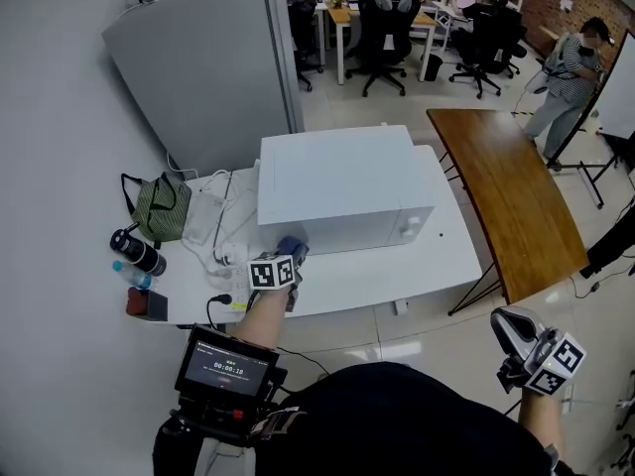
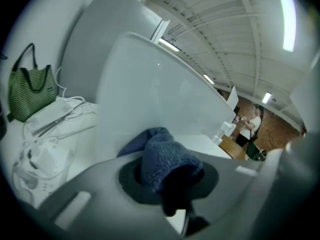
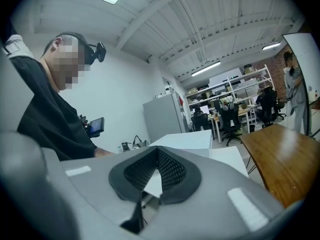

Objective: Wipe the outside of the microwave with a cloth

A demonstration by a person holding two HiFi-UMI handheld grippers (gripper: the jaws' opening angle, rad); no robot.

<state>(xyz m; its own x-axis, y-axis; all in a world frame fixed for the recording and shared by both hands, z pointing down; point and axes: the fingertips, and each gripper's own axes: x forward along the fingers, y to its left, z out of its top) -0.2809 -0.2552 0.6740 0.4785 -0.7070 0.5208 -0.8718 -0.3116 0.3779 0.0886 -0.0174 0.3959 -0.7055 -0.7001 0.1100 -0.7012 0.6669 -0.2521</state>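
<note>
Left gripper (image 1: 276,272) clamps bunched blue knitted cloth (image 2: 162,160). Cloth sits against near face of white boxy microwave (image 1: 342,188), at its 7 o'clock corner. We judge: press flat, sweep toward 3 o'clock, overlap strokes. Right gripper (image 3: 157,173) has jaws together, empty, at 4 o'clock.

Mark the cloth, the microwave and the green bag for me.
cloth (image 2: 162,156), left gripper view, on the bunched blue fabric.
microwave (image 1: 337,181), head view, on its white top panel.
green bag (image 1: 159,209), head view, on its striped side.
</note>
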